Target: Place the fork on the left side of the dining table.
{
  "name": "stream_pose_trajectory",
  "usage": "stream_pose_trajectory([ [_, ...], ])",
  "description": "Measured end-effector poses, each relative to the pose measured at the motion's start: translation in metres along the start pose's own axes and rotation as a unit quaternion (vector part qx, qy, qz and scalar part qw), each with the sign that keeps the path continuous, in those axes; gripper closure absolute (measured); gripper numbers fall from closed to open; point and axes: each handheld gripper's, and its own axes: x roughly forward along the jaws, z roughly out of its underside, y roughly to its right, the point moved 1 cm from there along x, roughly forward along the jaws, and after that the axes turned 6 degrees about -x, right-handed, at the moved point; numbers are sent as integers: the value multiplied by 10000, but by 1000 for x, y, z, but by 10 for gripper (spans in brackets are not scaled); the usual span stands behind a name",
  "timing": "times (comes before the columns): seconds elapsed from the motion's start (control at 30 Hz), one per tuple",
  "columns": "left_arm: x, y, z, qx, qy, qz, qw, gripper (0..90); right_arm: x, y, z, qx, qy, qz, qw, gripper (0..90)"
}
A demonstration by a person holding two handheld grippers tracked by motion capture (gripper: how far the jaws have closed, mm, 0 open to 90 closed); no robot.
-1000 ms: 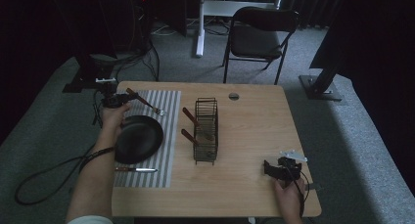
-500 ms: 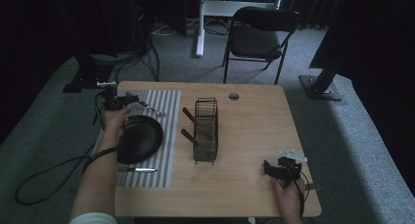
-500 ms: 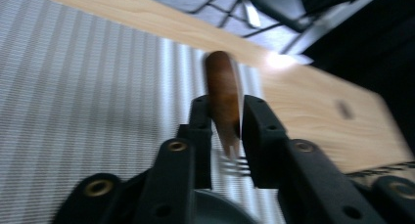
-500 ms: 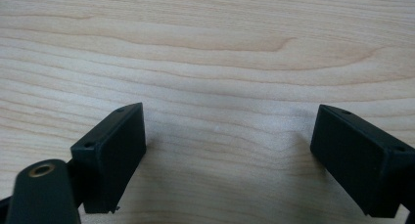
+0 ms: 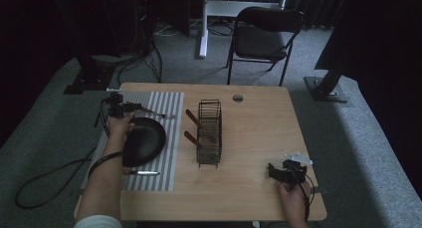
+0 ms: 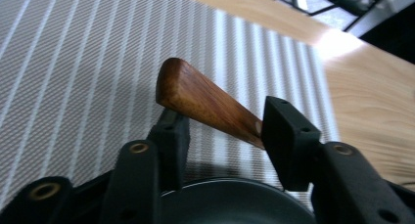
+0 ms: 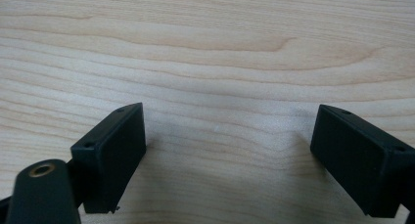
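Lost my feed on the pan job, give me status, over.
Left gripper jaws just been opening, pan handle between them, pan on striped mat. Right gripper open over bare table. Nothing in the way.

pan [image 5: 144, 141]: dark metal with a dull sheen, smooth inside
pan handle [image 6: 208, 104]: reddish-brown wood, polished, slightly glossy
mat [image 5: 166, 138]: woven cloth-like weave, grey and white stripes, matt, along the table's left edge
table [image 5: 259, 133]: pale wood with visible grain, smooth, matt
rack [image 5: 209, 133]: thin dark metal wire
left gripper [image 6: 222, 136]: matt black plastic jaws with brass-coloured rivets
right gripper [image 7: 227, 160]: the same matt black plastic
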Motion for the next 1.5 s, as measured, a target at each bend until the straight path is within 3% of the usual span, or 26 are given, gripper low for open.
stream_pose_trajectory([
  [0.1, 2, -4, 1, -33, -20, -104, 9999, 480, 0, 0, 0, 0, -1, 1, 10000, 128],
  [0.17, 4, -5, 2, 59, 0, -314, 9995, 479, 0, 0, 0, 0, -1, 1, 10000, 128],
  [0.23, 7, -6, 2, 109, 0, -373, 9992, 421, 0, 0, 0, 1, 0, 1, 10000, 128],
  [0.33, 10, -7, 4, 257, -33, -505, 9984, 413, 0, 0, 0, 1, -1, 2, 10000, 128],
  [0.5, 13, -12, 6, 503, -46, -906, 9946, 381, 0, 0, 0, 1, -2, 2, 10000, 128],
  [0.67, 9, -13, 11, 523, -2, -860, 9949, 381, 0, 0, 0, 4, -3, 2, 10000, 128],
  [0.77, 3, -12, 12, 575, 157, -892, 9942, 381, 0, 0, 0, 5, -3, 1, 10000, 128],
  [0.87, -3, -10, 13, 546, 232, -748, 9954, 381, 0, 0, 0, 4, -3, 2, 10000, 128],
  [1.13, -9, -5, 19, 713, 201, -679, 9949, 380, 0, 0, 0, 5, -3, 1, 10000, 128],
  [1.23, -17, 0, 29, 949, 324, -654, 9928, 380, 0, 0, 0, 5, -3, 1, 10000, 128],
  [1.5, -36, 1, 37, 1073, 452, -563, 9916, 380, 0, 0, 0, 6, -4, 0, 10000, 128],
])
